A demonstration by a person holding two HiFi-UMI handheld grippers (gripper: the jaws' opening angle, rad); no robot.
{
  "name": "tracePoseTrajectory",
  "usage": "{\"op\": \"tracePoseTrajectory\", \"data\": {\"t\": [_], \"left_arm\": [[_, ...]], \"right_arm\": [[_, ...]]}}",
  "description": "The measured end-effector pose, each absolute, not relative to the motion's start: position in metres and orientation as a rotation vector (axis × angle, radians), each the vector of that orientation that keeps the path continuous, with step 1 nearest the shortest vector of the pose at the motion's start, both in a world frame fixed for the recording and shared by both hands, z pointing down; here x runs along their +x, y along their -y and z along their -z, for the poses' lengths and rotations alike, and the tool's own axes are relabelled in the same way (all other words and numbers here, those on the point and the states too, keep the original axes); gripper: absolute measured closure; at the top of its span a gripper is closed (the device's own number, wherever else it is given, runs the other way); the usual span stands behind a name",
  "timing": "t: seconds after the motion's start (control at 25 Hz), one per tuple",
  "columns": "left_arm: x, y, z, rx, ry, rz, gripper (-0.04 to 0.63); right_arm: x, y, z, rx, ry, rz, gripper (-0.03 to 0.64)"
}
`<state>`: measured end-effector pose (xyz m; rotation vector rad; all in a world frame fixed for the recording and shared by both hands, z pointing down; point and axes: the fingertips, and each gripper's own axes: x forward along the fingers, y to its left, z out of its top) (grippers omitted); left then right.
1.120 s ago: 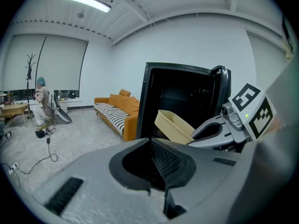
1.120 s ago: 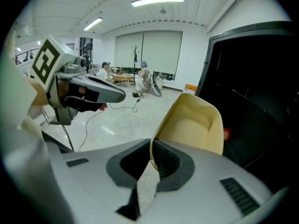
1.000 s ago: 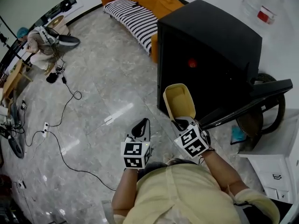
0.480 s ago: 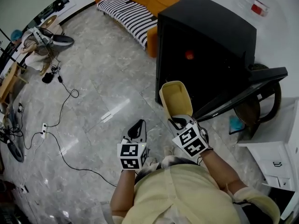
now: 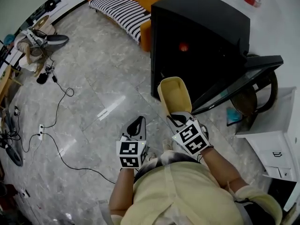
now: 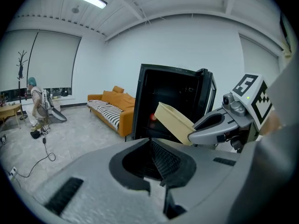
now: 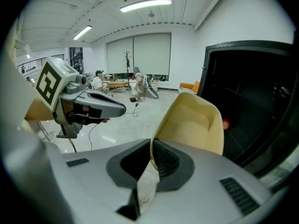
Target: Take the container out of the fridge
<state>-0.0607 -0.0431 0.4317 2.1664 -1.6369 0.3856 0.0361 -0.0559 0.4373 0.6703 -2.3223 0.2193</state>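
Note:
A shallow cream-yellow container (image 5: 174, 93) is out in front of the open black fridge (image 5: 201, 36), tilted up over the floor. My right gripper (image 5: 176, 119) is shut on its near rim. Its jaws have just been closing, with the thin rim between the pads. In the right gripper view the container (image 7: 194, 122) rises from the right gripper (image 7: 152, 149). My left gripper (image 5: 139, 124) hovers to the left of the container, shut and empty. In the left gripper view, the left gripper (image 6: 153, 146) has the container (image 6: 172, 121) ahead to the right.
The fridge door (image 5: 239, 86) stands open to the right, and a small red thing (image 5: 183, 46) sits inside. A white cabinet (image 5: 276, 135) is at the right. An orange sofa (image 5: 119, 6) with a striped cover stands beyond the fridge. Cables (image 5: 56, 102) trail over the floor at the left.
Both grippers have drifted a little across the floor together, with the container still in the right one. The fridge door stays open.

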Motion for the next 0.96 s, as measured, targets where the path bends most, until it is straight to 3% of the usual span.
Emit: {"op": "tracePoseTrajectory", "data": {"t": [0.96], "left_arm": [[-0.053, 0.027, -0.436, 2.153, 1.636, -0.384, 0.565]], "right_arm": [[0.033, 0.041, -0.432, 0.642, 2.365, -0.251, 0.578]]}}
